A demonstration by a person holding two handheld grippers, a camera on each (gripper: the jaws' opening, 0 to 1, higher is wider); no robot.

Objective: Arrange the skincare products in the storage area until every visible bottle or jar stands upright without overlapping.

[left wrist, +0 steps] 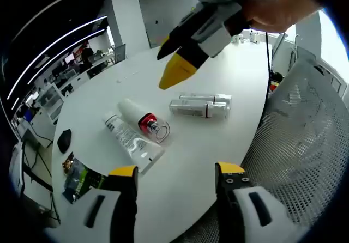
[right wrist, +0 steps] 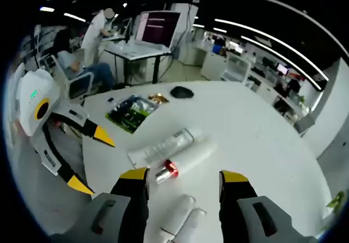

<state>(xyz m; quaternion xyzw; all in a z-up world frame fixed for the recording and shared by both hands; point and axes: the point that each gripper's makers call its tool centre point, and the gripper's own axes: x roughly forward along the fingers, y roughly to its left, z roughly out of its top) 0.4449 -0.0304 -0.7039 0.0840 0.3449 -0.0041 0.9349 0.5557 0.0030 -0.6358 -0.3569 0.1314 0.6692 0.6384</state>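
Both grippers (left wrist: pixel 174 172) (right wrist: pixel 182 177) are hovering wide open, empty.
Tube (left wrist: pixel 130 140) and bottles (left wrist: pixel 202 107) are lying flat, awaiting standing.

4 skincare items lie flat: a clear tube (left wrist: pixel 132 141) touching a white red-collared bottle (left wrist: pixel 143 120), and 2 slim silver-white bottles (left wrist: pixel 200 105) side by side nearby.

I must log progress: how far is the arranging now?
Nothing looks done: the tube, the red-banded bottle and the two slim bottles all lie flat on the white table. Nothing is in hand; both grippers hover open. All four remain to be stood upright, apart.
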